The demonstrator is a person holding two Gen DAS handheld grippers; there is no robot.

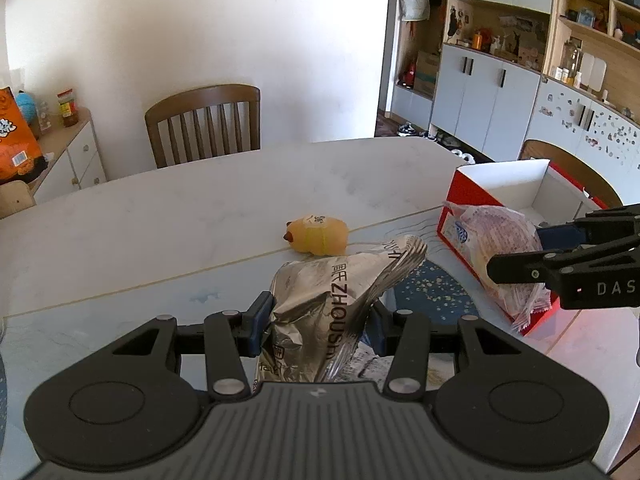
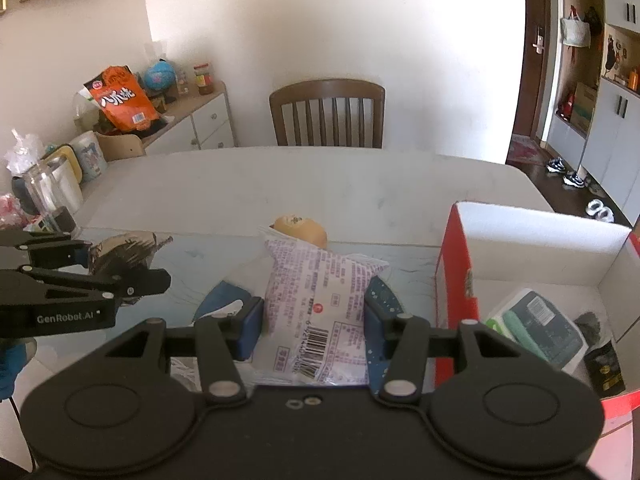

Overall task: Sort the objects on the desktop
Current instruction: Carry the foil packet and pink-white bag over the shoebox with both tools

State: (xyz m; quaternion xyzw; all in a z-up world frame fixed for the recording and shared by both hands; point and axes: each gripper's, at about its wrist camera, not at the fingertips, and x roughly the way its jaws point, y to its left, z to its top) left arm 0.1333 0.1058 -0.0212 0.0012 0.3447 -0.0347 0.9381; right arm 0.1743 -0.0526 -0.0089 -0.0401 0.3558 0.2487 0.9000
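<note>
Holding a crumpled silver foil snack pouch (image 1: 320, 312), your left gripper (image 1: 316, 320) has its jaws closed onto the pouch's sides, the pouch's long axis running away toward 12 o'clock. Your right gripper (image 2: 314, 320) is clamped on a clear, purple-printed plastic bread packet (image 2: 320, 304), also lying lengthwise toward 12. The red cardboard box with white inside (image 2: 460, 280) sits at about 2 o'clock from the right gripper, just beside it, so that hand is the nearer one; from the left gripper it lies well off at 2 o'clock. A yellow plastic-wrapped bun (image 1: 318, 236) rests on the pale marble-look table (image 1: 200, 208) at 12 o'clock, untouched.
</note>
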